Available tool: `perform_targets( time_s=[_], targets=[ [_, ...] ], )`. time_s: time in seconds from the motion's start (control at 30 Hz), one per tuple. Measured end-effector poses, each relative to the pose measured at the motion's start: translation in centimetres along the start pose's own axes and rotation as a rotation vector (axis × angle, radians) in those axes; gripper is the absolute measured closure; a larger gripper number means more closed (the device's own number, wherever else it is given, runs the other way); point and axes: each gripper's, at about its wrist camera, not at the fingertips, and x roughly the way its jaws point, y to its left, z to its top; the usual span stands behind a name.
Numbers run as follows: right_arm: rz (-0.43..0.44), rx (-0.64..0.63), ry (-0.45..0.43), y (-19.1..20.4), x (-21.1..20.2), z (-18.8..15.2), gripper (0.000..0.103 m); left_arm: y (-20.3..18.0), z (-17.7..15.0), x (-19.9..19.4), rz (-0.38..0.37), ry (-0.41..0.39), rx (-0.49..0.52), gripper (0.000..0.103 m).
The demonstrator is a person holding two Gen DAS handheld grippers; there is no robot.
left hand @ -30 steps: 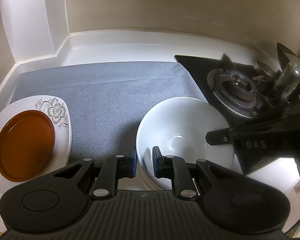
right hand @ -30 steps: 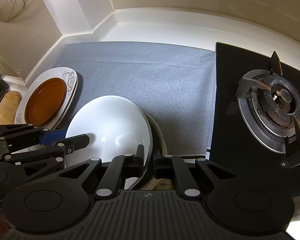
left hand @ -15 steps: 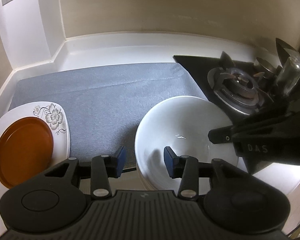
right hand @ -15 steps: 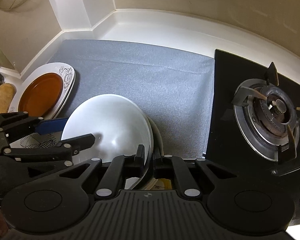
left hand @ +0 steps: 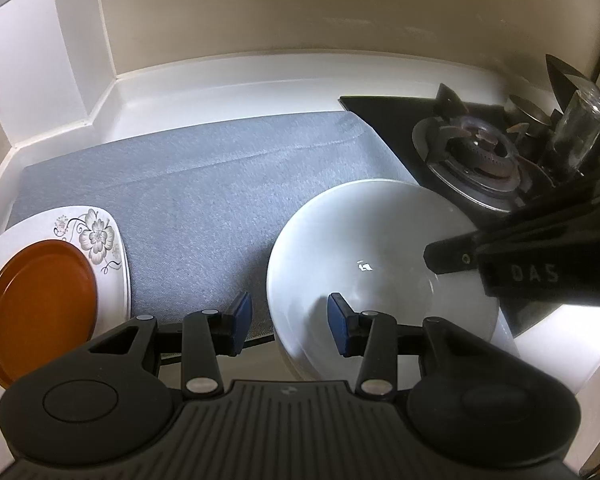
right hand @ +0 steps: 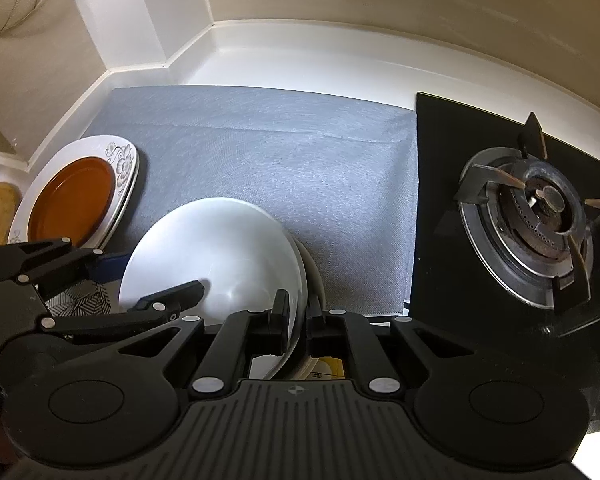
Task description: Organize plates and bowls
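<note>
White counter (left hand: pixel 228 80) in a wall corner, grey mat (left hand: pixel 204 208) over it, gas burner (right hand: pixel 536 212) at 3 o'clock on black glass.

White bowl (left hand: pixel 380 248) sits mouth-up at the mat's near edge on a stack of other dishes, tilted slightly; round, so no long axis.

Left gripper (left hand: pixel 290 324): jaws have just been opening, now apart. Bowl's rim at 9 o'clock sits between the blue pads (left hand: pixel 242 320); neither pad presses on it, right pad hangs inside the bowl.

Right gripper (right hand: pixel 298 316): fingers together, clamped on the bowl's rim at 3 o'clock, one finger inside, one outside.

Brown plate (left hand: pixel 36 308) lies flat on a floral plate (left hand: pixel 100 236) at 9 o'clock of the bowl, well apart from both grippers. Patterned dish (right hand: pixel 80 300) partly hidden under the left gripper in the right wrist view.
</note>
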Motion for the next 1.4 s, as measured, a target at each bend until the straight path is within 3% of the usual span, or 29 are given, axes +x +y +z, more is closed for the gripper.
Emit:
perform_targets(
  time_s=[0.17,0.33,0.6,0.87,1.03,1.4],
  targets=[
    [-0.015,0.015,-0.016,0.2,-0.1,-0.3,0.093,0.2,-0.1,0.2,-0.019,0.002,0.016,0.057],
    [-0.022,0.007,-0.042,0.8,-0.2,-0.6,0.081,0.7,-0.1,0.5,-0.043,0.004,0.026,0.057],
    [-0.010,0.075,-0.066,0.5,-0.3,-0.9,0.080,1.2,-0.4,1.0,-0.111,0.003,0.040,0.057],
    [0.036,0.175,-0.076,-0.7,-0.2,-1.2,0.080,1.3,-0.4,1.1,-0.152,-0.016,0.071,0.070],
    [0.045,0.179,-0.064,-0.9,-0.1,-1.0,0.081,1.4,-0.3,1.0,-0.147,-0.029,0.093,0.075],
    [-0.071,0.035,-0.077,0.9,-0.5,-1.1,0.095,0.9,-0.4,0.5,-0.110,-0.063,0.138,0.081]
  ],
)
